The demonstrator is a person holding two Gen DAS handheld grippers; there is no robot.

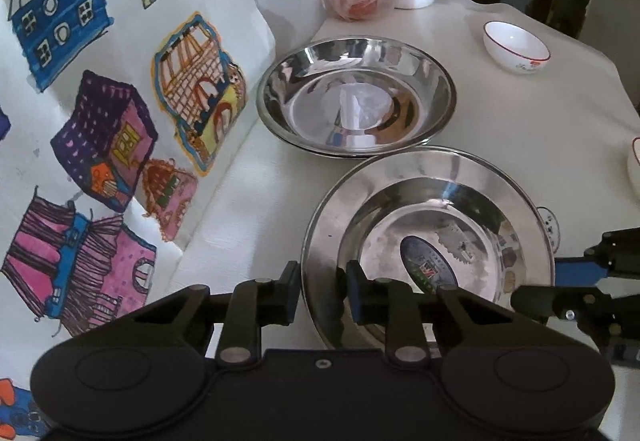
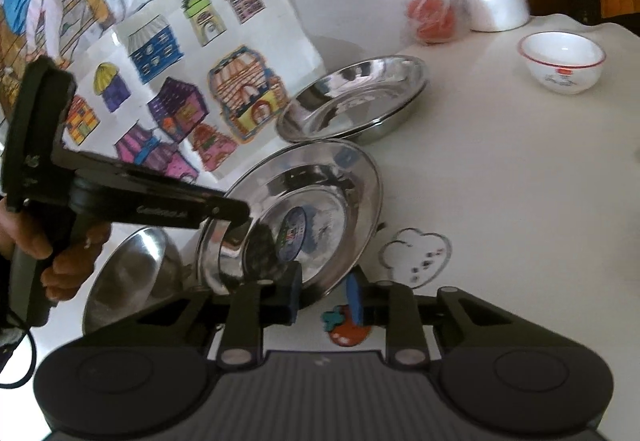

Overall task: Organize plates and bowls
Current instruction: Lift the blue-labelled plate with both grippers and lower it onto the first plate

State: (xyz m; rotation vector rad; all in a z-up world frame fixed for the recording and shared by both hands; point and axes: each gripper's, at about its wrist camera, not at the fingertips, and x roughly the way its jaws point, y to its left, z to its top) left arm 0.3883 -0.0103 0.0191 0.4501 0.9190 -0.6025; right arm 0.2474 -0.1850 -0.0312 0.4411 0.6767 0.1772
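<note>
Near edge, steel plate [image 1: 428, 237] rim pinched by left tool [image 1: 322, 287], right tool [image 2: 326, 291], underside hidden.

Tilted steel plate [image 2: 320, 201] beside stacked plates [image 1: 356, 97]

Left gripper [image 1: 323, 295] pitched down, jaws pinched on the steel plate [image 1: 432, 241] rim; right gripper [image 2: 325, 295] clamps its opposite edge

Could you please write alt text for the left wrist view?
The left gripper pinches the near rim of a steel plate, with the right gripper at its right edge. Behind sit stacked steel plates and a white bowl on a white table.
</note>
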